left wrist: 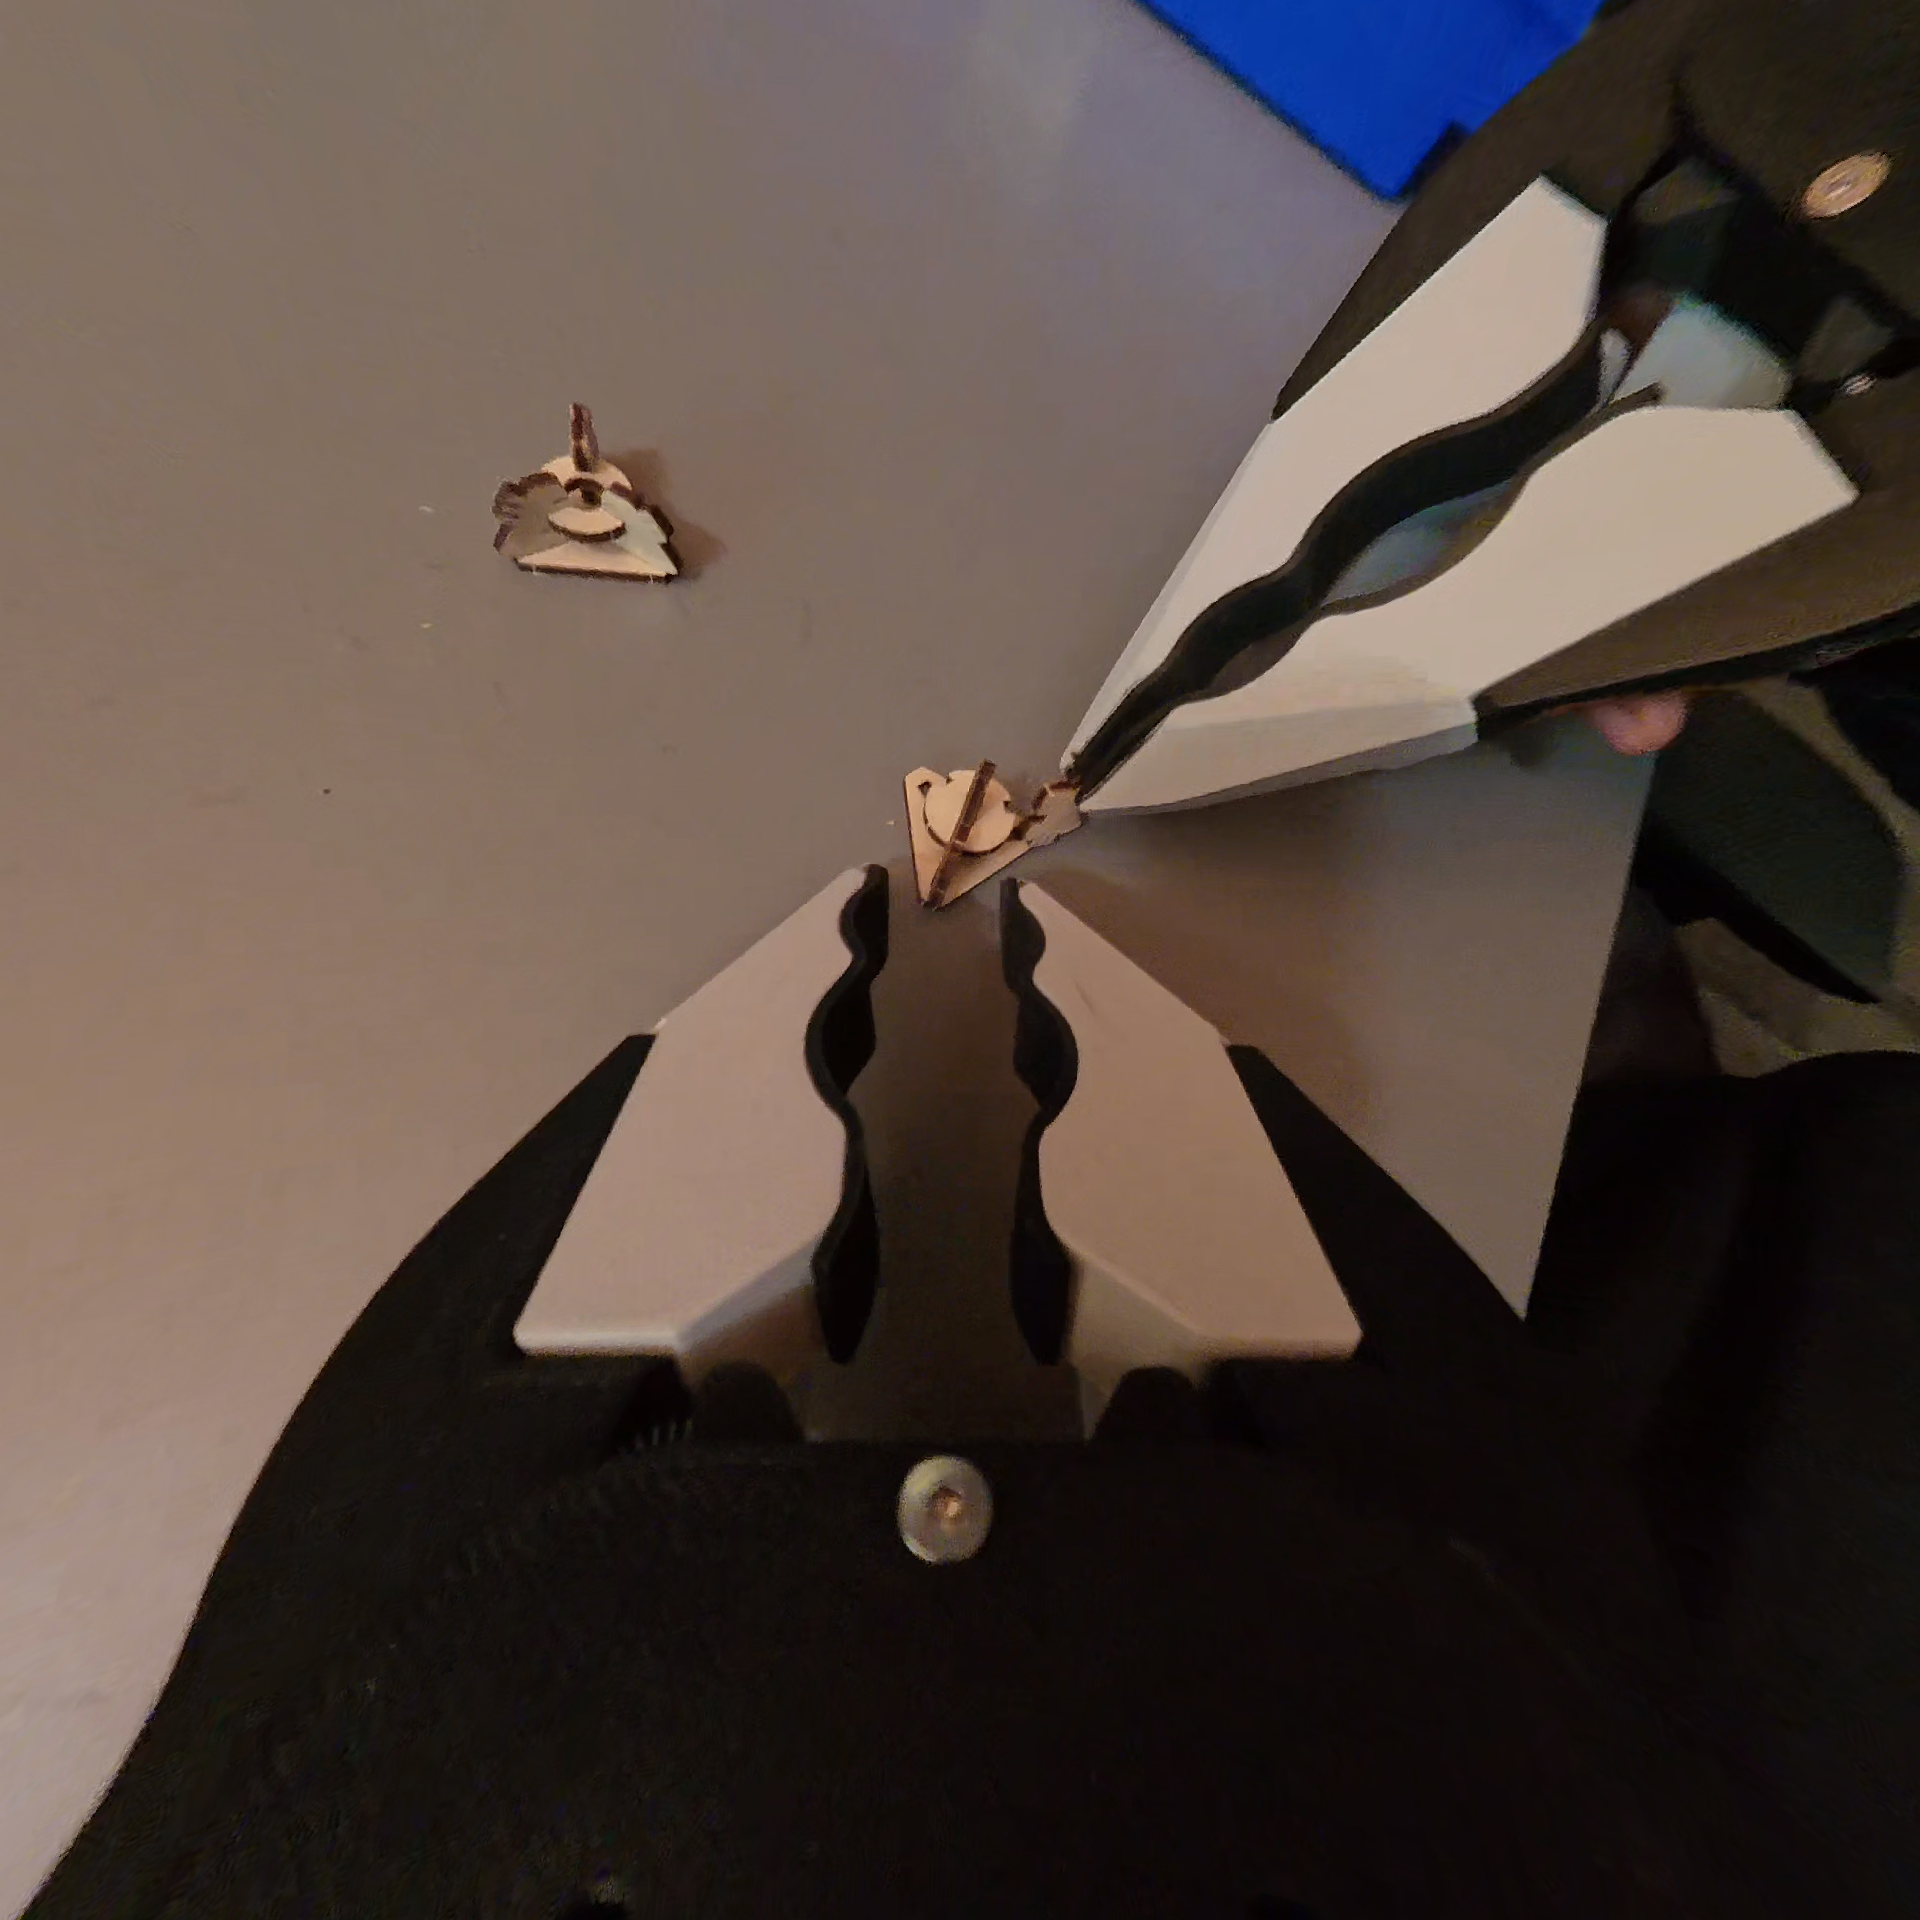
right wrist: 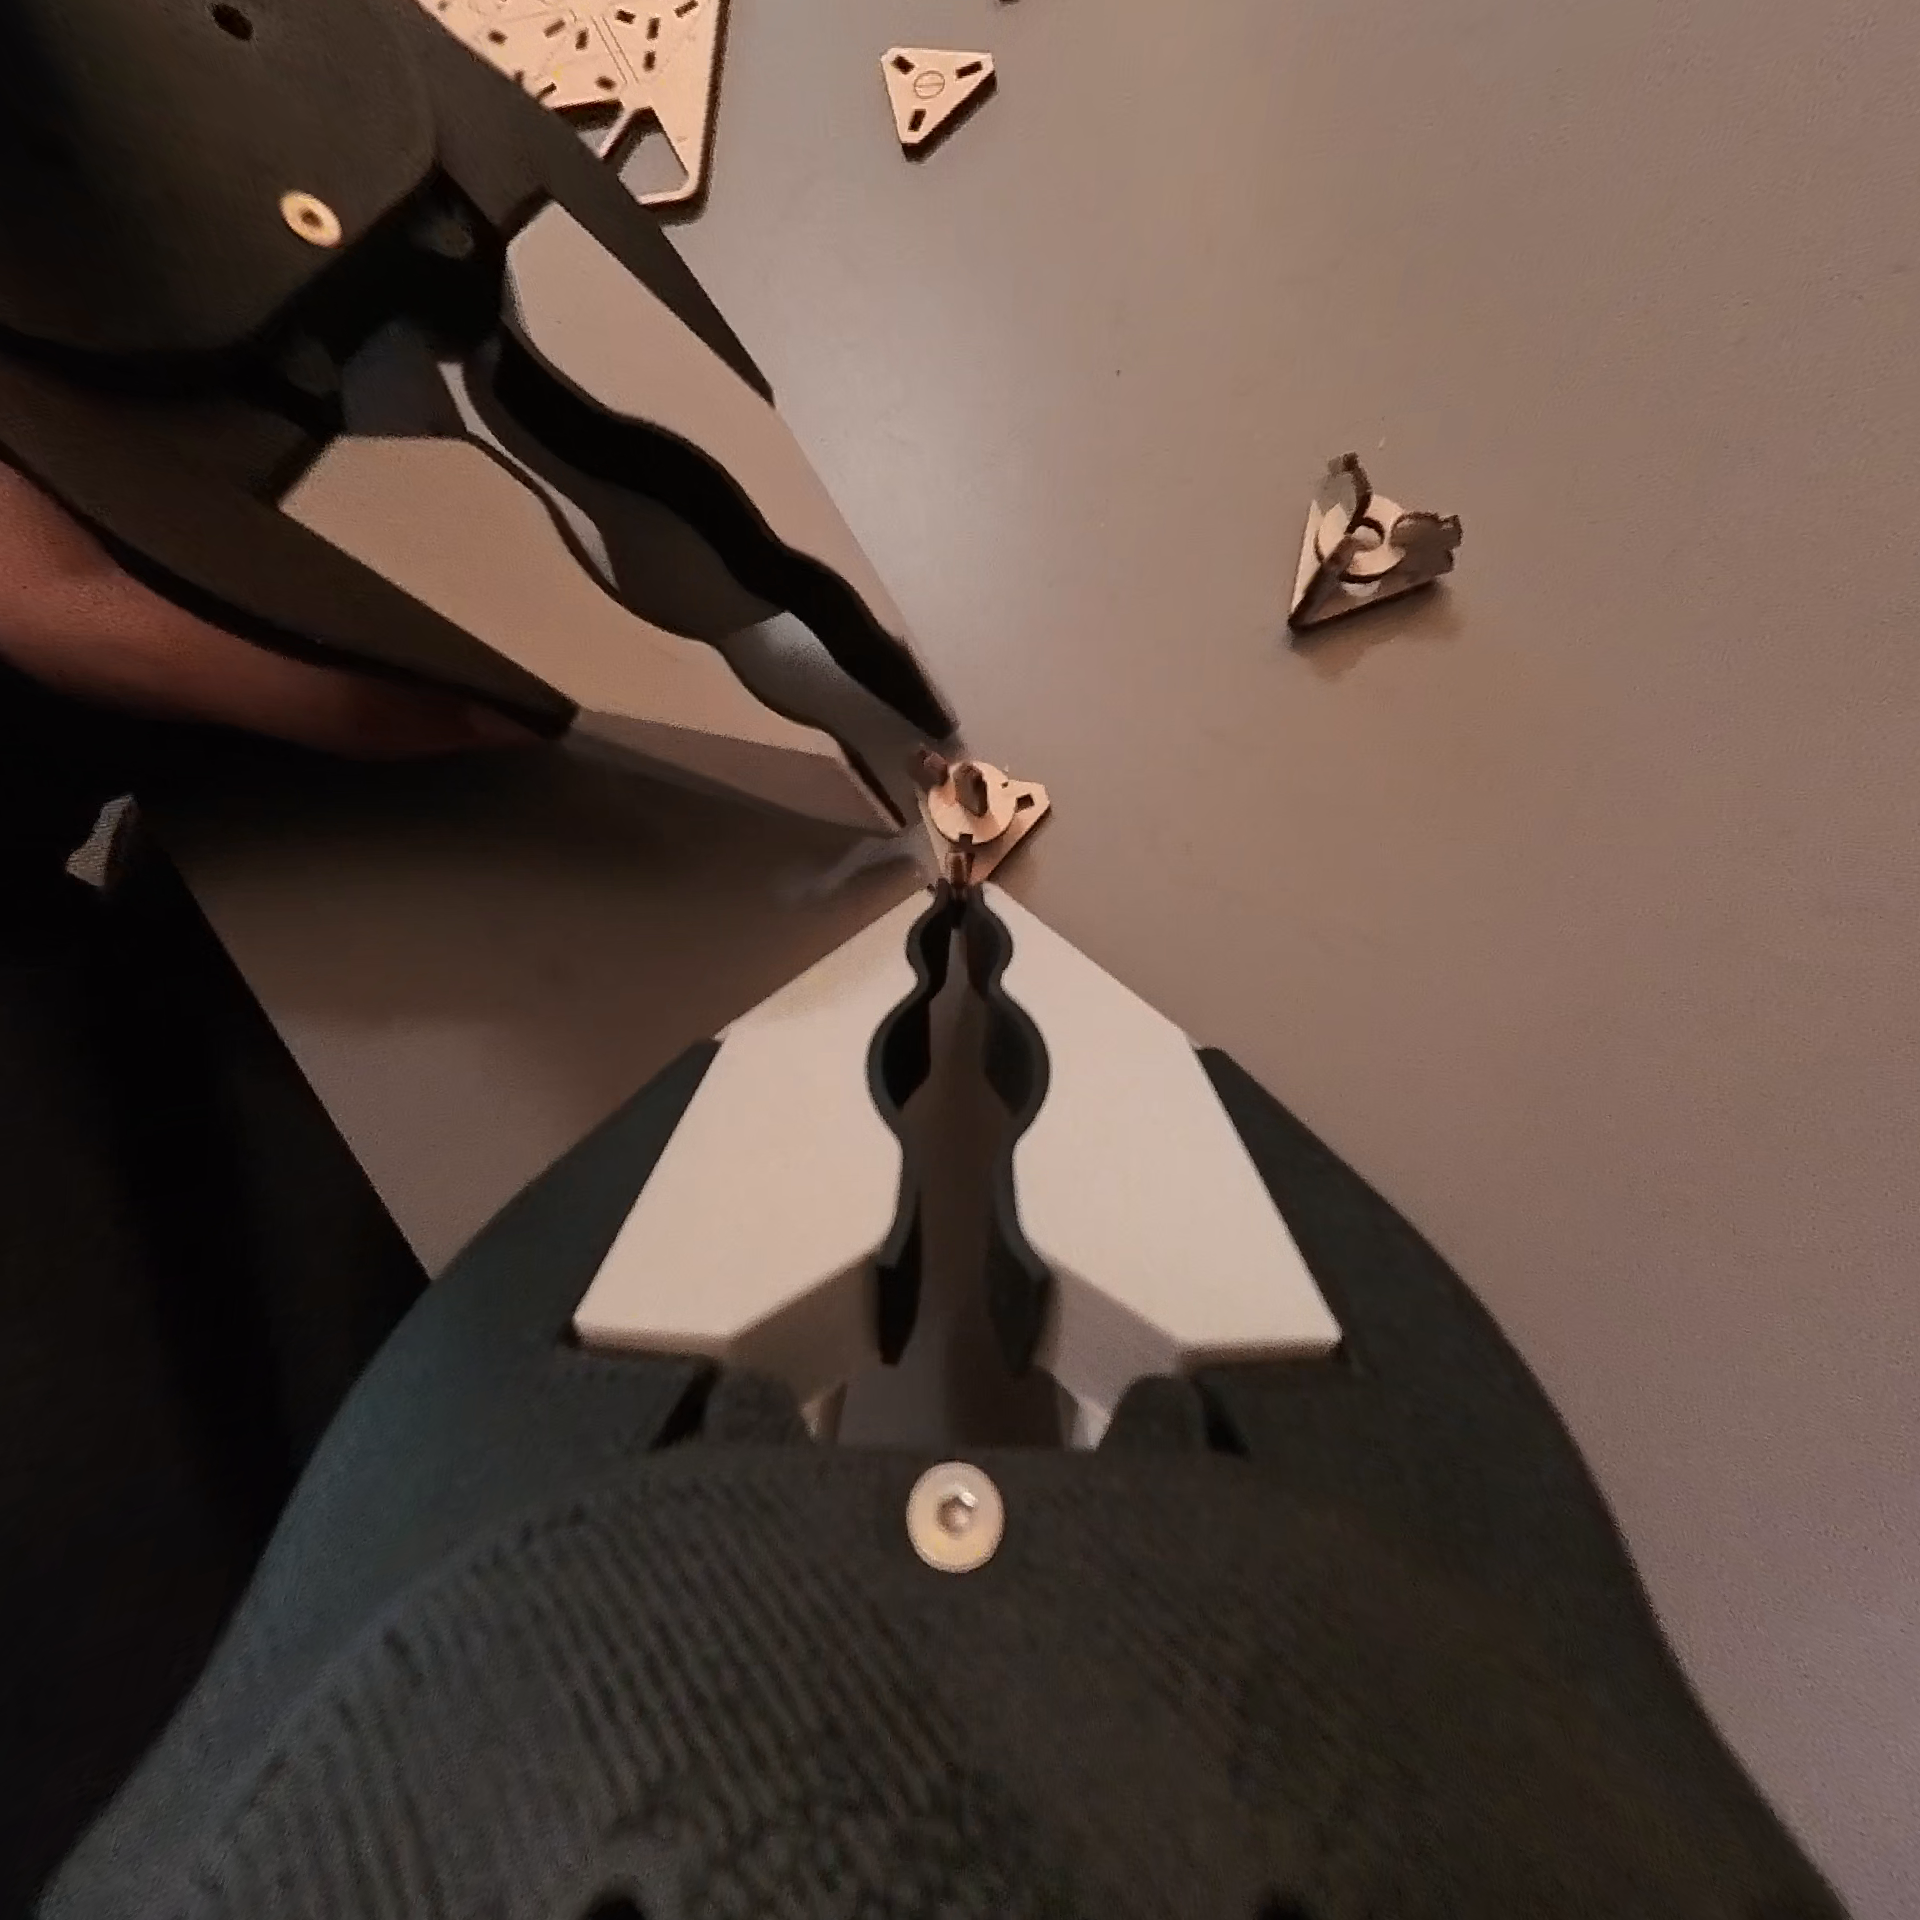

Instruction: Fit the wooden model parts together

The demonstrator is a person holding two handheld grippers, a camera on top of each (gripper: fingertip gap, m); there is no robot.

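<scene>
- The left gripper (left wrist: 940, 883) hovers low over the grey worktop (left wrist: 312, 935), its jaws a little apart with nothing between them; the near corner of a small triangular wooden assembly (left wrist: 961, 831) lies just ahead of its fingertips, not touching the pads.
- The right gripper (right wrist: 956, 888) is closed, its tips pinching a small upright wooden tab (right wrist: 958, 860) that stands at the corner of that same triangular wooden assembly (right wrist: 982, 810).
- The assembly lies on the worktop between the two grippers; it carries a round wooden disc (left wrist: 961, 808) and a thin upright strip across it.
- A second, similar wooden assembly (left wrist: 587, 514) sits well apart on the worktop.
- In the right wrist view, a flat triangular wooden plate (right wrist: 940, 94) and a larger perforated wooden sheet (right wrist: 644, 62) lie at the far edge.
- A blue object (left wrist: 1351, 73) shows in the far corner of the left wrist view.
</scene>
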